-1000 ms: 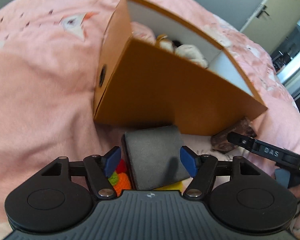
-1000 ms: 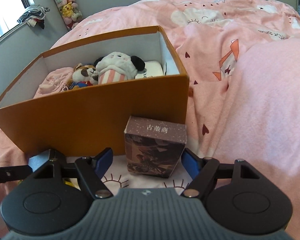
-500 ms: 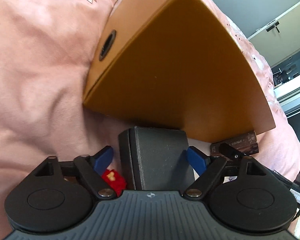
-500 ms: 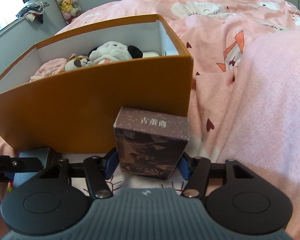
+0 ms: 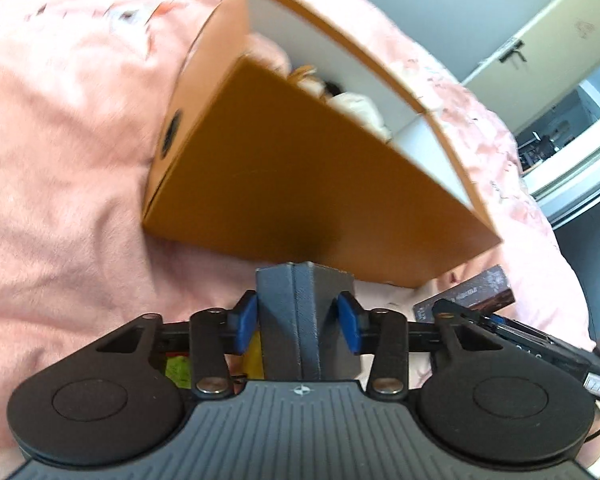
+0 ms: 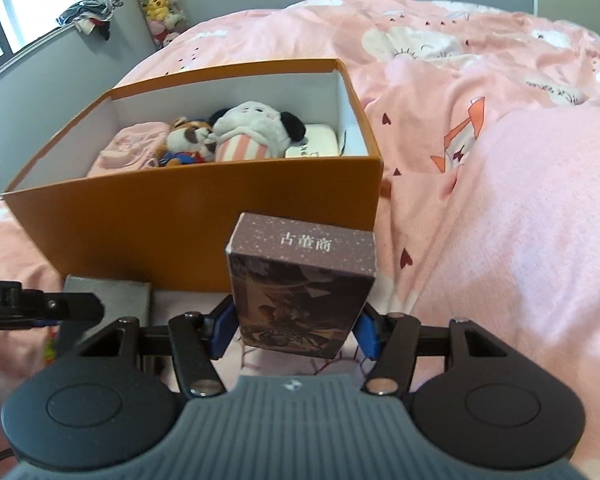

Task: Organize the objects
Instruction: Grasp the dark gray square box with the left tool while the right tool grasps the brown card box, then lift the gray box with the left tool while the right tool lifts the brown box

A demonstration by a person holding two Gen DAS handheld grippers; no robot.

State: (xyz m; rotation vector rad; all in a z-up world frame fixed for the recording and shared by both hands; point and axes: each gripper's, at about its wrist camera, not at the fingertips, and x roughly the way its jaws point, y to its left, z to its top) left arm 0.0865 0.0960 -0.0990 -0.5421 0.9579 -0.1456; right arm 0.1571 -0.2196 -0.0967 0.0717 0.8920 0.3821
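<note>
An open orange box [image 6: 204,216] with white inner walls stands on the pink bed; it also shows in the left wrist view [image 5: 300,184]. Inside lie a panda plush [image 6: 256,128], a small tiger plush [image 6: 188,138], a pink cloth [image 6: 128,148] and a white case [image 6: 314,142]. My left gripper [image 5: 298,322] is shut on a dark grey box [image 5: 306,320], held in front of the orange box's near wall. My right gripper [image 6: 296,326] is shut on a brown printed card box [image 6: 300,284], lifted off the blanket near the orange box's right corner.
The pink patterned blanket [image 6: 500,200] covers the bed all around. Small colourful toys [image 5: 178,368] lie under the left gripper. Plush toys [image 6: 158,4] hang on the grey wall by a window. A doorway [image 5: 560,128] shows at the far right.
My left gripper closed on the grey box and raised it, tilting up so the orange box's inside shows again. My right gripper lifted the card box higher.
</note>
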